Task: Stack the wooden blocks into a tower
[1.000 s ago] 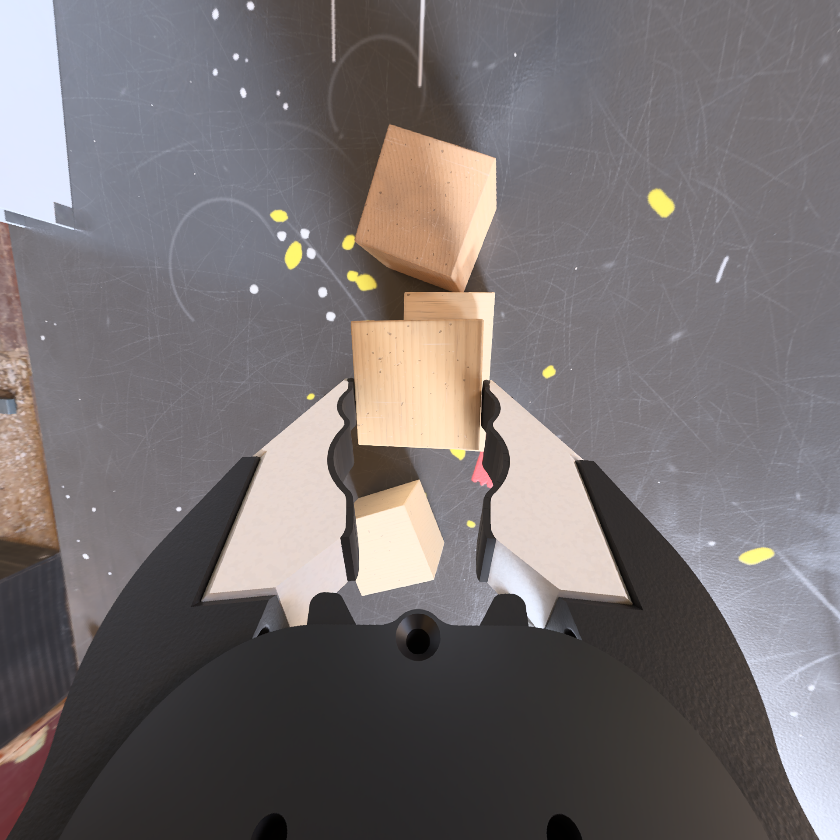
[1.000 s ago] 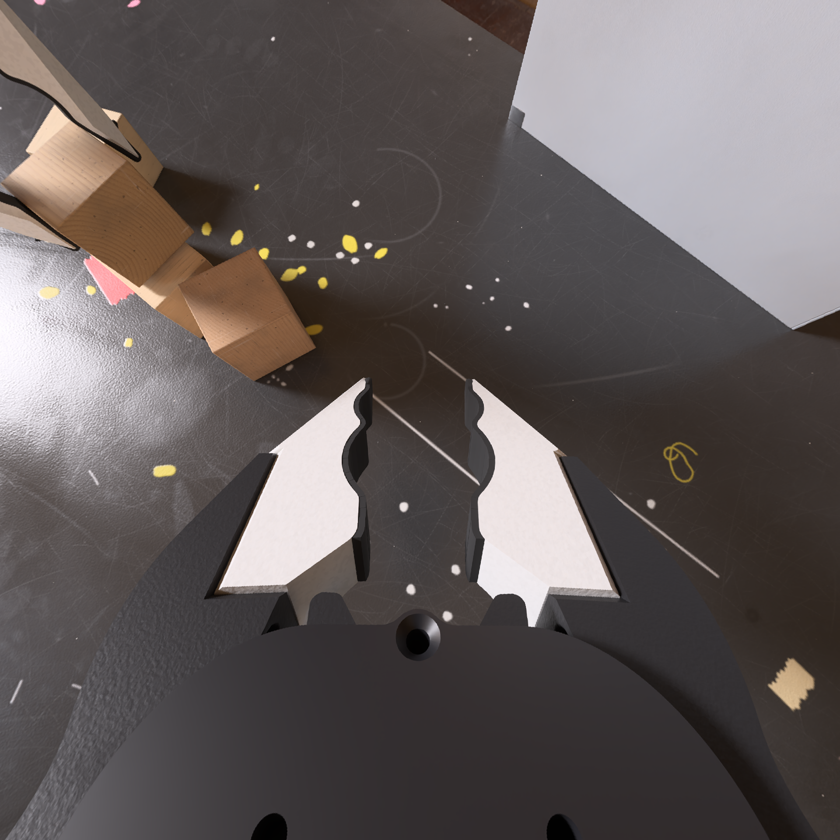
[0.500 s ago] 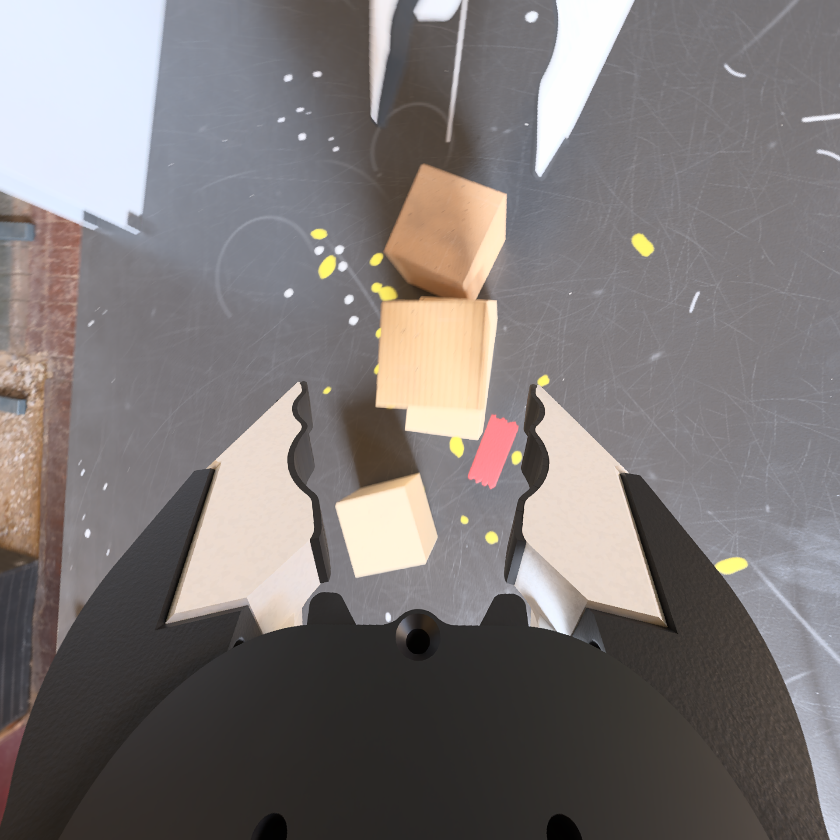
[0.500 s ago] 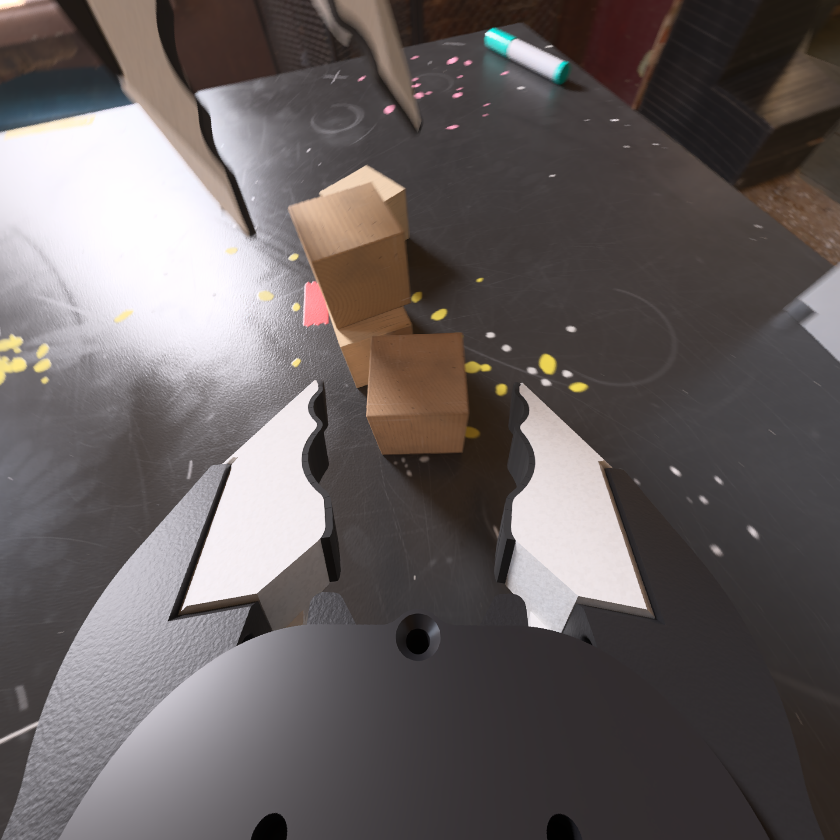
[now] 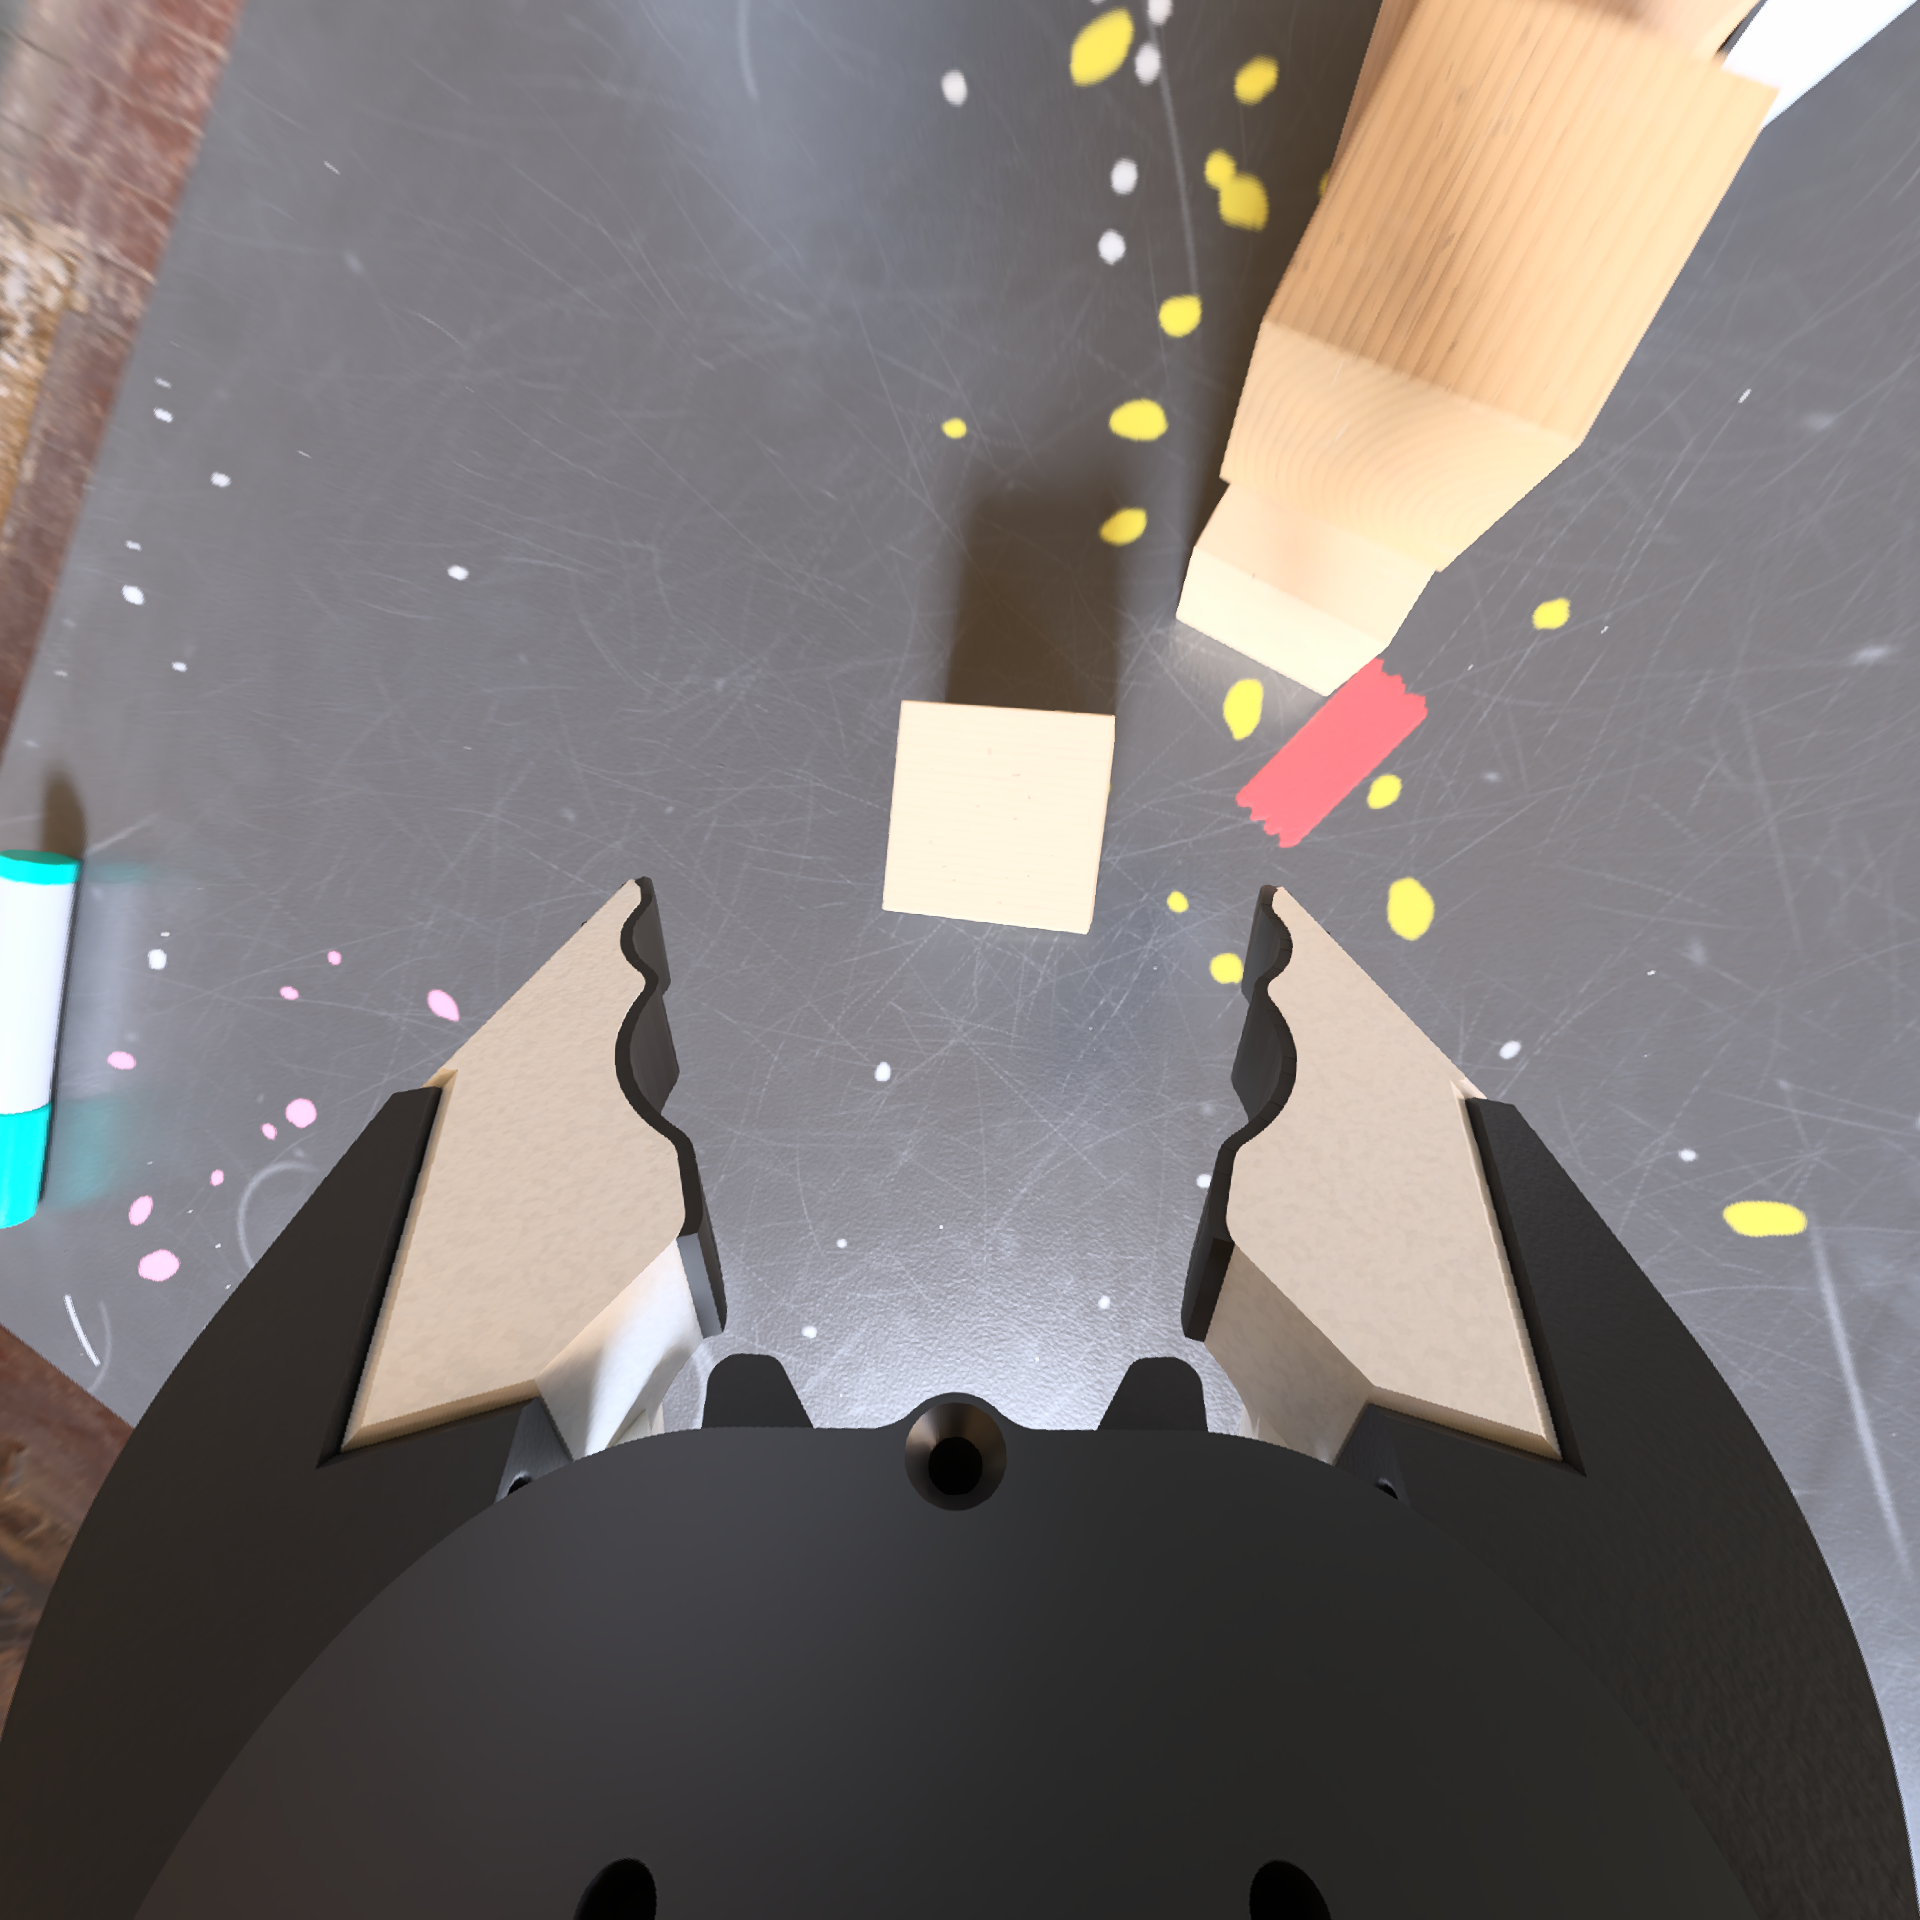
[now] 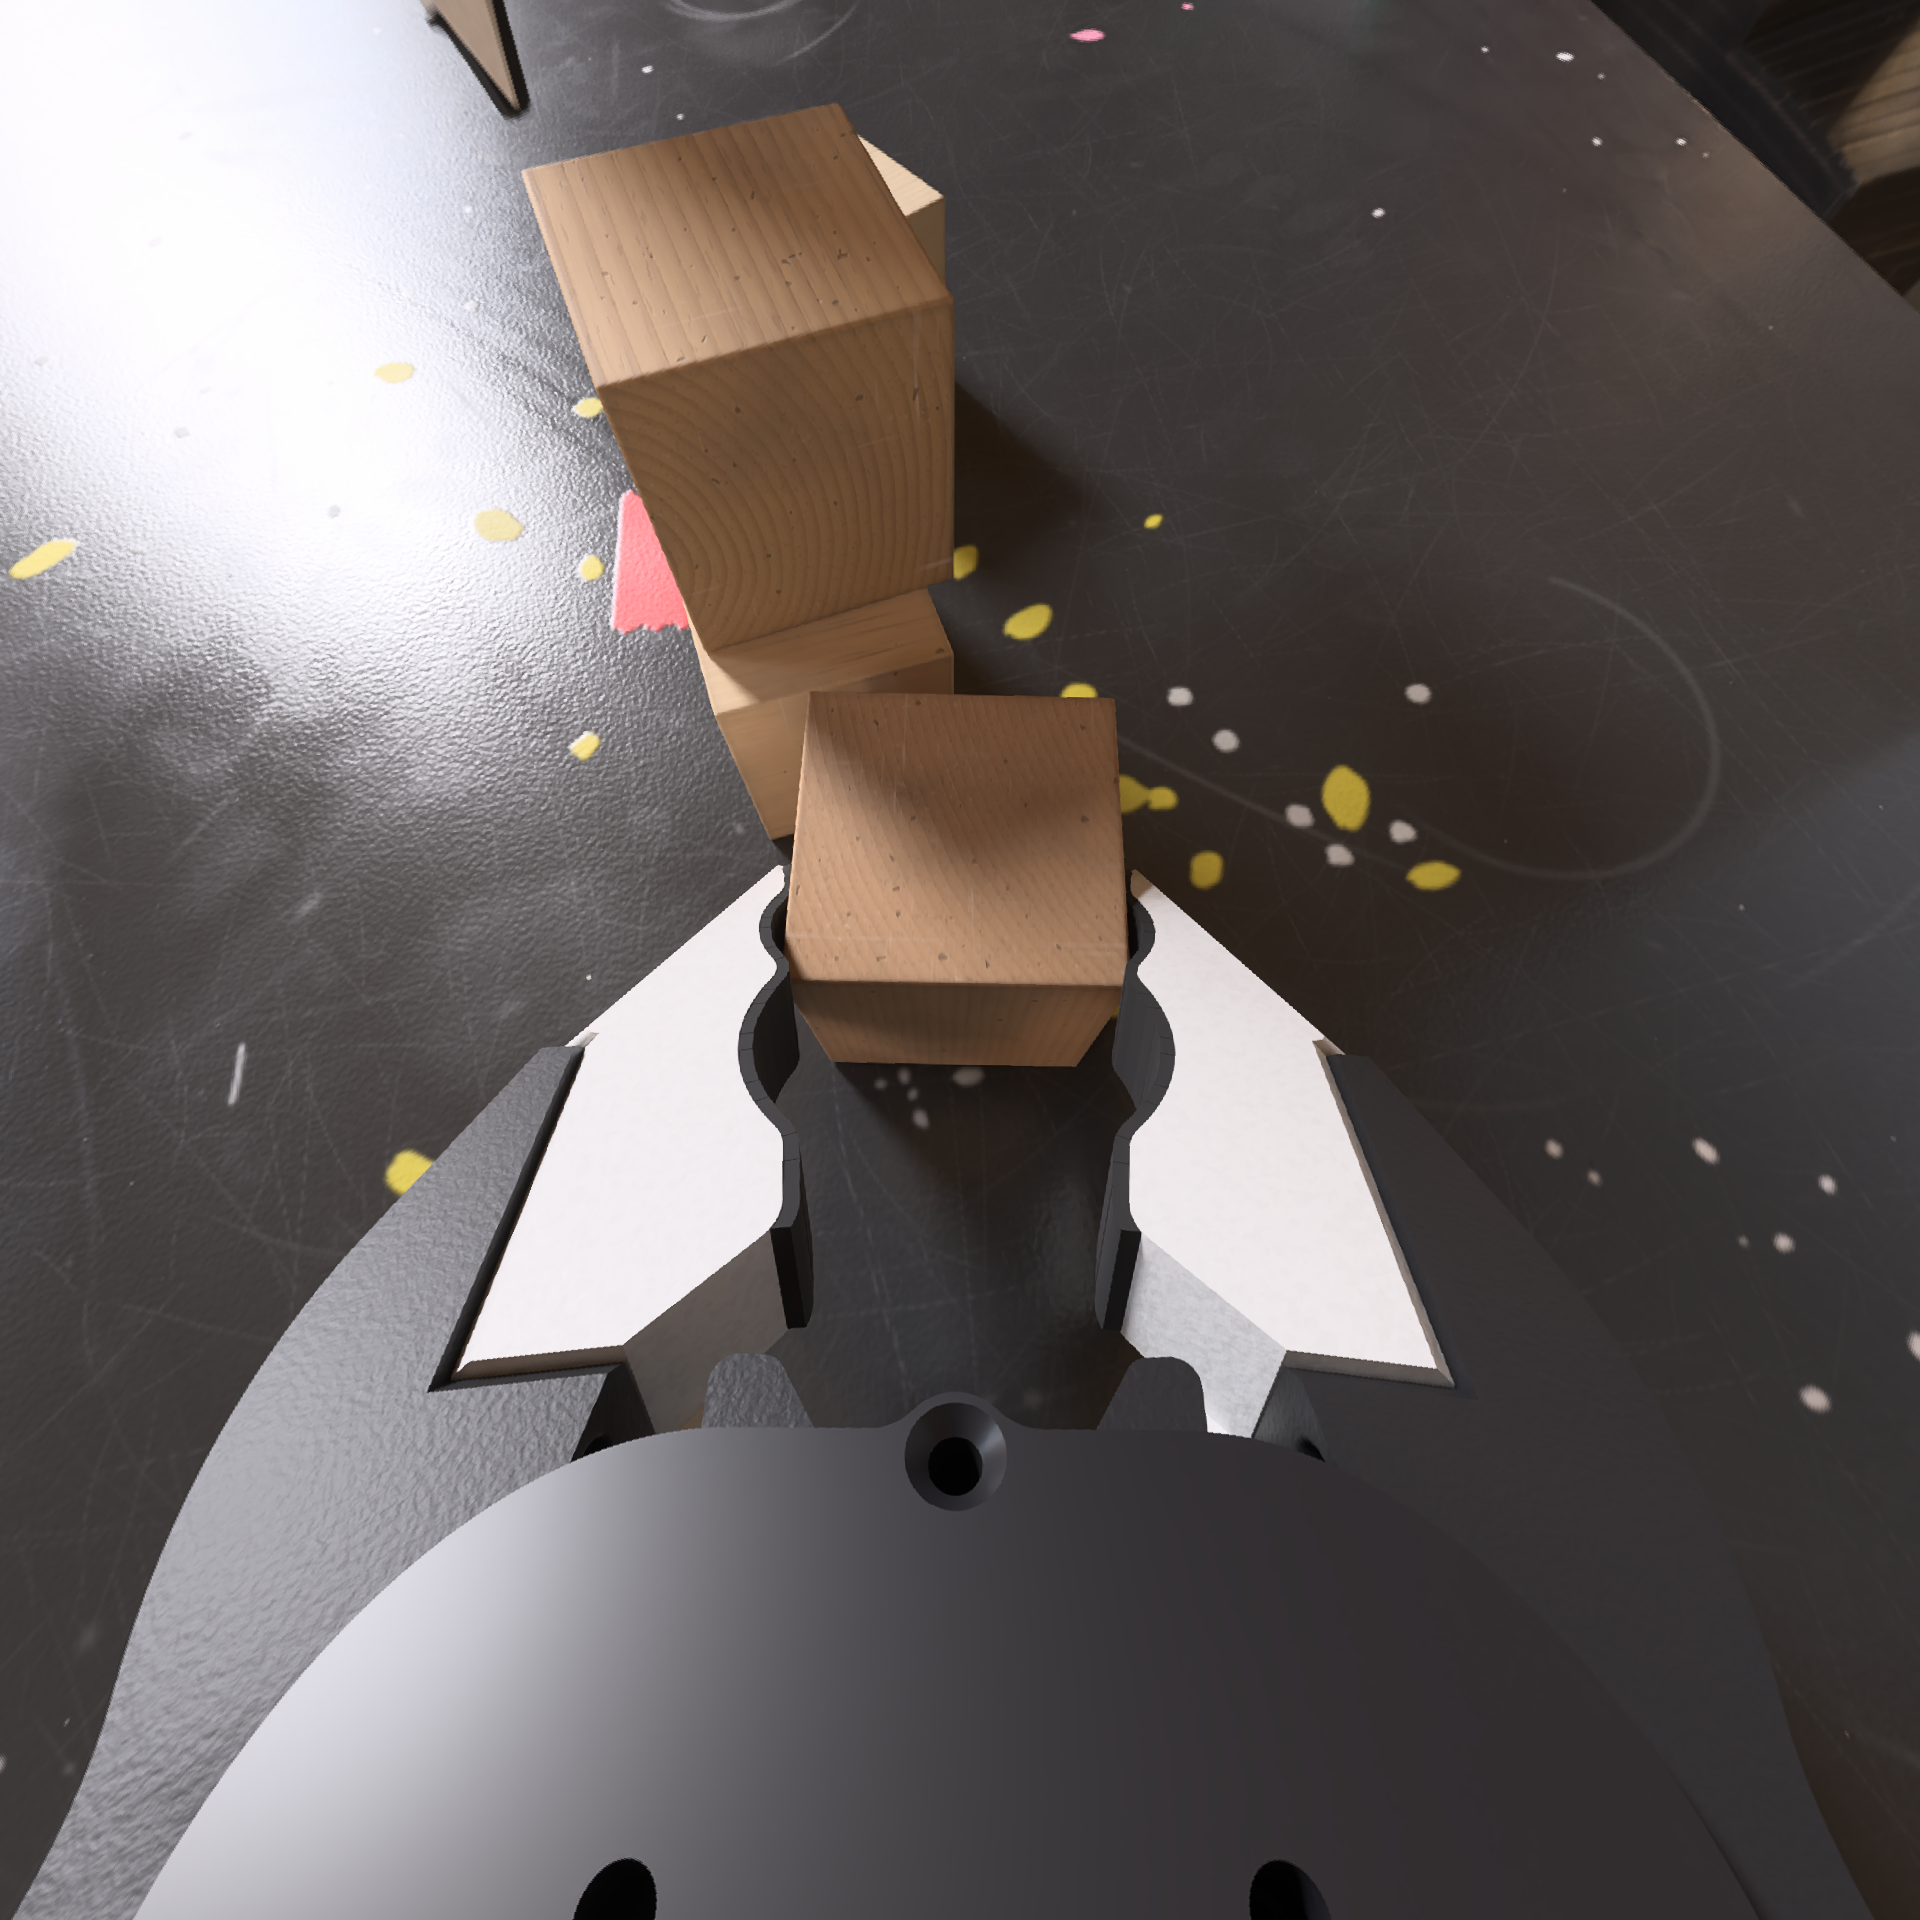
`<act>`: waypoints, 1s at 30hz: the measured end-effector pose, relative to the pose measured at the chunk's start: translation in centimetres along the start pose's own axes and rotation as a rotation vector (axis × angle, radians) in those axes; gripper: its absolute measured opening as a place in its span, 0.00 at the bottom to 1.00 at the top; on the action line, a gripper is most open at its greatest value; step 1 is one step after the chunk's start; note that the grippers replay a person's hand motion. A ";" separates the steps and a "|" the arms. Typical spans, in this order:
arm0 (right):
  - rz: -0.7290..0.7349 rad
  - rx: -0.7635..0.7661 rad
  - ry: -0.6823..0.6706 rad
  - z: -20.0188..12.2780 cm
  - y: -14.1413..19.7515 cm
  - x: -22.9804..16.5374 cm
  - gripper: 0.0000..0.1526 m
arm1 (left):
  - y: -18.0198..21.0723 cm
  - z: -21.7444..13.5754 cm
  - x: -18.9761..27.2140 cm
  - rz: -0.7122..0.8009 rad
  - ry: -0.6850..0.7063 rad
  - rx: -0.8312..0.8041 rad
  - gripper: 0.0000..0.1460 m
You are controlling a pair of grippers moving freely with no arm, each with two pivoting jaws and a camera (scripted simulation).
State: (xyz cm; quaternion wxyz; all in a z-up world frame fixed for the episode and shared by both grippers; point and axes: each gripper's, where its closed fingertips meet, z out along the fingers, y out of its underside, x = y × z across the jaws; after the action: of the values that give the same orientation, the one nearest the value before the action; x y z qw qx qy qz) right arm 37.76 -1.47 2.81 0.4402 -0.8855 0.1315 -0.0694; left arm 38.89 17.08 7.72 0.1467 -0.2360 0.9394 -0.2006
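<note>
Presently, four wooden blocks are recorded on the dark, paint-flecked bench (image 6: 1558, 416). Item one: the near block (image 6: 956, 842), seated squarely between the fingertips of the right gripper (image 6: 956, 935); its side faces are met by the jaws, which appear closed onto it, and its underside still looks to rest on the bench, so it is judged gripped but not yet lifted. Item two: a two-high stack directly ahead of those jaws and just beyond the held block, made of an upper block (image 6: 758, 353) set slightly askew on a lower block (image 6: 831, 665); whether the near block touches the lower one cannot be told. Item three: a loose pale block (image 5: 997, 816), lying flat ahead of the left gripper (image 5: 956, 935), whose jaws are held wide apart and empty, the block outside them and well centred on their line. A teal-capped marker (image 5: 26, 1029) and a pink tape strip (image 5: 1330, 753) are noted beside. The coming move is judged to turn on the stack lying straight ahead and higher than the right jaws: a lift, then a short forward carry, with the right gripper the nearer.
</note>
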 end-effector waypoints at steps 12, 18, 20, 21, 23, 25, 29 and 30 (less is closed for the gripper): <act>0.146 0.240 0.143 -7.3 -6.6 2.2 0.39 | 1.6 5.5 1.0 0.075 0.066 -0.168 0.39; 0.018 0.223 0.170 -5.2 -11.9 -1.8 0.39 | 3.0 3.8 -0.2 0.047 0.036 -0.179 0.39; 0.019 0.193 0.174 -4.0 -12.2 -2.3 0.39 | 3.3 2.3 -1.2 0.017 -0.004 -0.158 0.39; 0.018 0.173 0.176 -3.6 -12.1 -2.3 0.39 | 3.5 1.4 -1.7 0.001 -0.031 -0.143 0.39; 0.020 0.136 0.185 -3.0 -11.8 -2.1 0.39 | 3.9 -0.4 -2.9 -0.036 -0.093 -0.123 0.39; 0.031 0.120 0.164 -2.6 -11.6 -2.2 0.39 | 4.2 -1.8 -3.5 -0.060 -0.139 -0.118 0.39; 0.042 0.124 0.108 -1.9 -11.7 -2.8 0.39 | 3.5 -3.4 -3.8 -0.054 -0.179 -0.070 0.39; 0.034 0.105 0.107 -1.7 -11.4 -2.8 0.39 | 3.4 -3.7 -3.8 -0.052 -0.192 -0.071 0.39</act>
State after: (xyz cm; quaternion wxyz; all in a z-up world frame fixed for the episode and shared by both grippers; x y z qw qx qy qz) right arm 36.69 4.66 12.93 0.4794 -0.8539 0.1659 -0.1157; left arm 39.46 22.88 10.13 0.2226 -0.2833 0.9211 -0.1475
